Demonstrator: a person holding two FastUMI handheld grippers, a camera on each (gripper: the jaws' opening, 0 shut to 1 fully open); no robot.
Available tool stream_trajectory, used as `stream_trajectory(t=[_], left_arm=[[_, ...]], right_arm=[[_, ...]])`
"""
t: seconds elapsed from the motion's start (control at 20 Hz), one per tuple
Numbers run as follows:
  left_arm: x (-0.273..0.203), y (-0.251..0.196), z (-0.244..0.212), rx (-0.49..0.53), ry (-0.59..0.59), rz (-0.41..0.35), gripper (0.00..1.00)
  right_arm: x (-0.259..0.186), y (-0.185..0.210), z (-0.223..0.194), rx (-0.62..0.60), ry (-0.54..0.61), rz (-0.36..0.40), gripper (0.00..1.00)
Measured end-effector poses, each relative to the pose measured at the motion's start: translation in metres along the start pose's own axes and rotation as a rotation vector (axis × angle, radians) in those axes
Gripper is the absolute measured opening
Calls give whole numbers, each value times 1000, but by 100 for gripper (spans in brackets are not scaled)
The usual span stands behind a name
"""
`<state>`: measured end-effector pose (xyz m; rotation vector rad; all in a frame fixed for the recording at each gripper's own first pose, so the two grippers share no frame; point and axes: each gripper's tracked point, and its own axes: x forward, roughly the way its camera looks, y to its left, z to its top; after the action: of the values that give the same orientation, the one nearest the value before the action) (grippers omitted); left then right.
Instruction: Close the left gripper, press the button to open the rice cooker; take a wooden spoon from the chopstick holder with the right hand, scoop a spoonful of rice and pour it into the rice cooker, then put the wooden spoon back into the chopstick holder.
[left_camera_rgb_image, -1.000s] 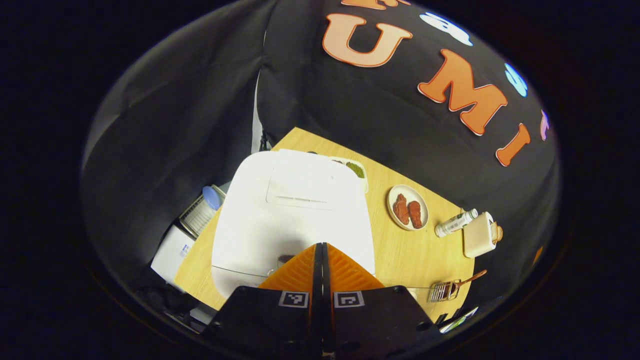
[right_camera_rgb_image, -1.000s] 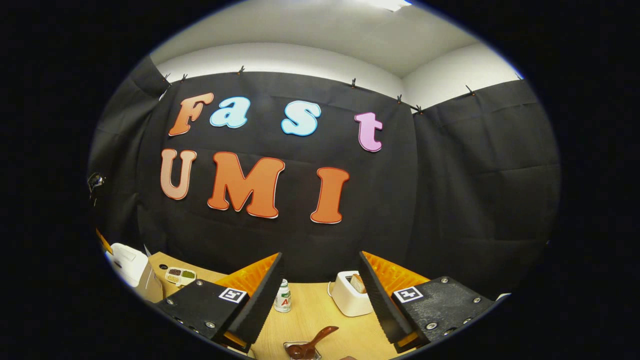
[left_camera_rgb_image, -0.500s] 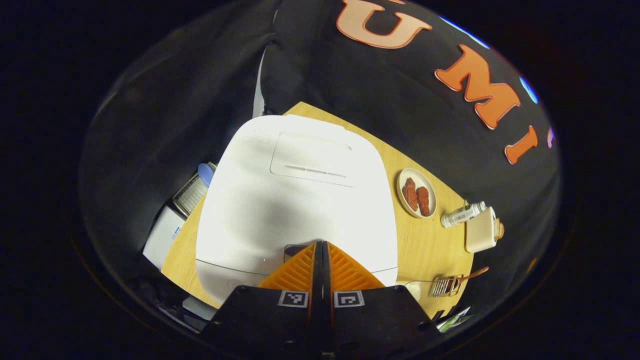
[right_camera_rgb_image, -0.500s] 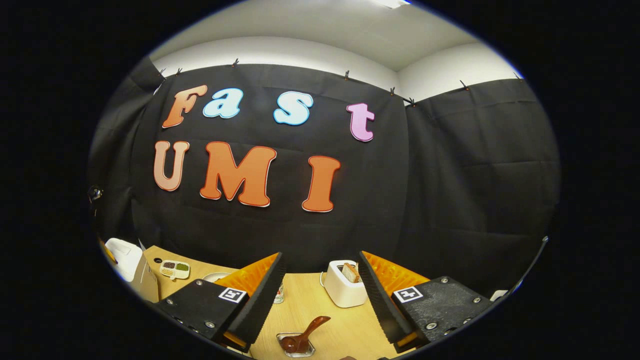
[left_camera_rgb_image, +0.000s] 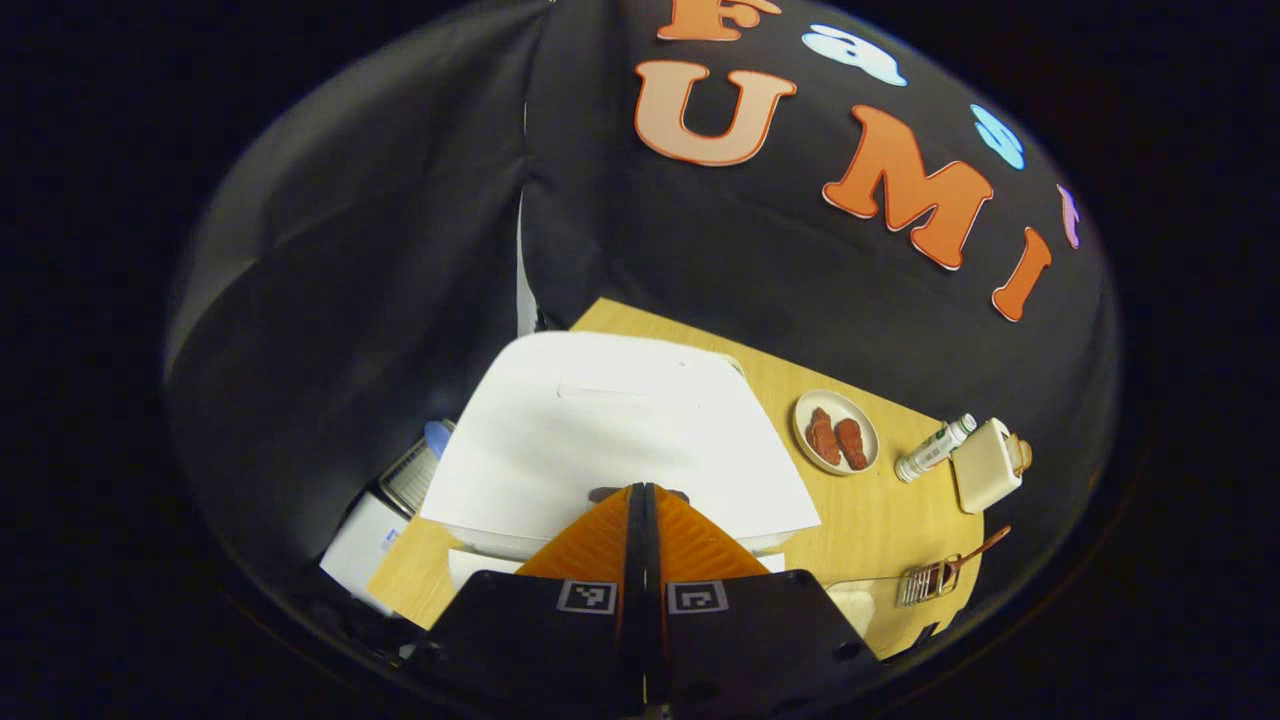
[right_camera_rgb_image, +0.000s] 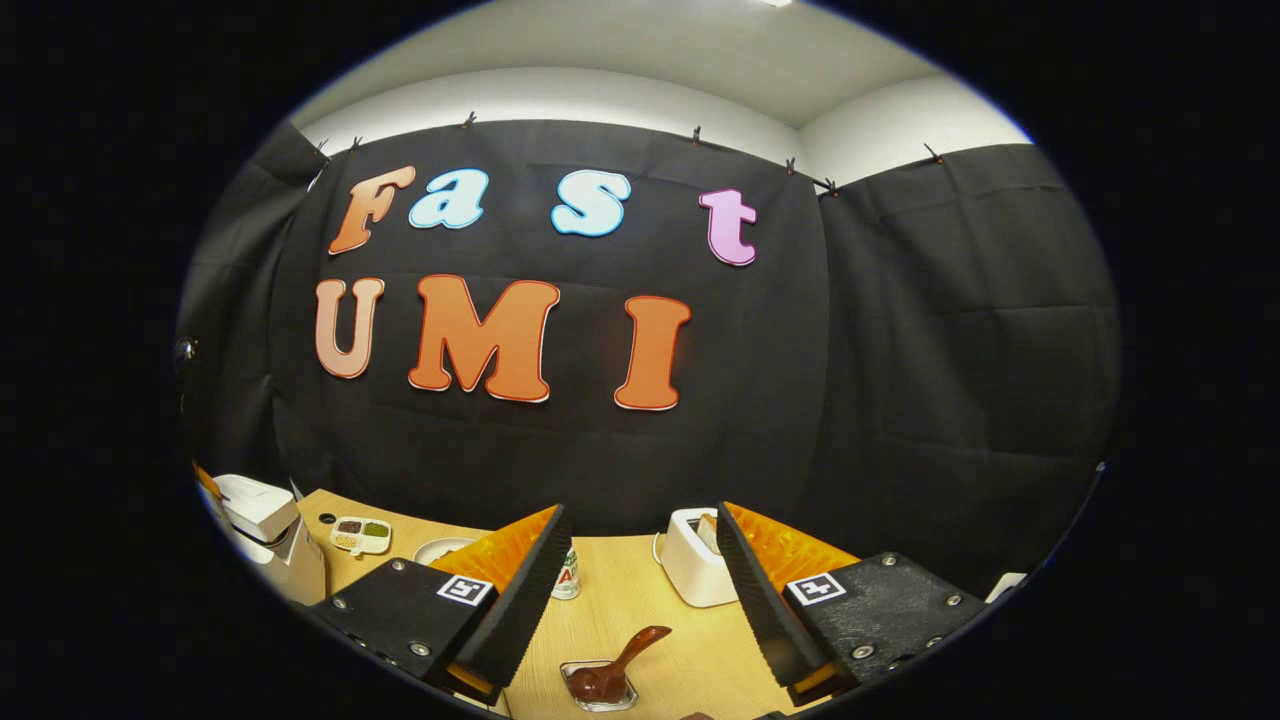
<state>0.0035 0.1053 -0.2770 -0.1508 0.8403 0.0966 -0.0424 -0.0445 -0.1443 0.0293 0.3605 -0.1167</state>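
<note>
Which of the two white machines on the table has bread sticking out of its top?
The small toaster, with a slice poking from its slot. The big rice cooker has just a lid.

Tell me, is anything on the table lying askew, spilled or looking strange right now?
Nothing looks spilled or damaged. One oddity: in the left gripper view the small bottle seems to lie on its side by the toaster, yet it stands upright in the right gripper view, so the fisheye probably tilts it. The rice cooker lid is popped up.

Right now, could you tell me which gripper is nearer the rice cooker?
Left. The left gripper is shut right over the rice cooker, whereas the right gripper hangs open well across the table from it.
</note>
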Motion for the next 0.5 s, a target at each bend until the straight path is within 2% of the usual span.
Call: stream_trajectory(t=[0.15,0.25,0.5], left_arm=[[-21,-6,46,39,-163,31,5],[-36,-7,53,52,-214,53,5],[-66,-27,66,69,-332,39,4]], right_arm=[[3,-3,-8,-18,14,15,92],[6,-7,-13,-19,27,24,92],[10,-15,-36,-4,72,45,92]])
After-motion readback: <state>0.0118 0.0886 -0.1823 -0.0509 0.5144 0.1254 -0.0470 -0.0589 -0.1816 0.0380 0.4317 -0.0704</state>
